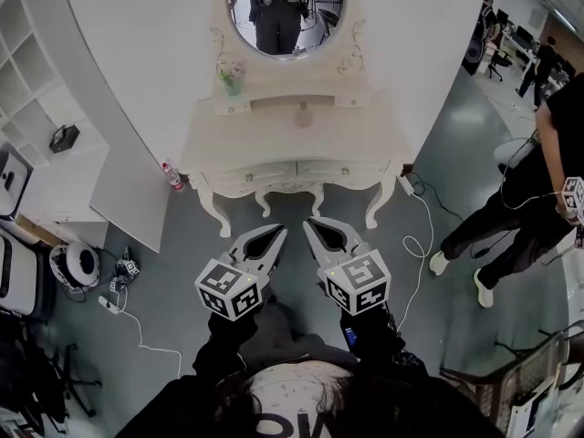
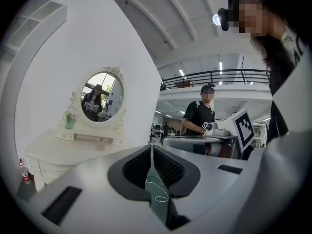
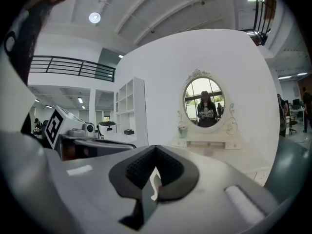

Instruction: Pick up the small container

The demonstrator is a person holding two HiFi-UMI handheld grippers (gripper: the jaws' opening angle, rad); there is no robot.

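Observation:
A small pinkish container (image 1: 303, 115) stands on the top of the white dressing table (image 1: 274, 149), below the oval mirror (image 1: 286, 7). It shows faintly in the left gripper view (image 2: 100, 146) and the right gripper view (image 3: 208, 152). My left gripper (image 1: 277, 232) and right gripper (image 1: 311, 224) hang side by side over the floor in front of the table, well short of it. Both point at the table. The left gripper's (image 2: 151, 148) jaws are shut with nothing between them, and so are the right gripper's (image 3: 156, 148).
A green cup with flowers (image 1: 233, 80) sits at the table's back left. A red-capped bottle (image 1: 172, 177) stands on the floor by the table's left leg. White shelving (image 1: 41, 117) is at left. A person (image 1: 534, 190) stands at right, near floor cables (image 1: 418, 245).

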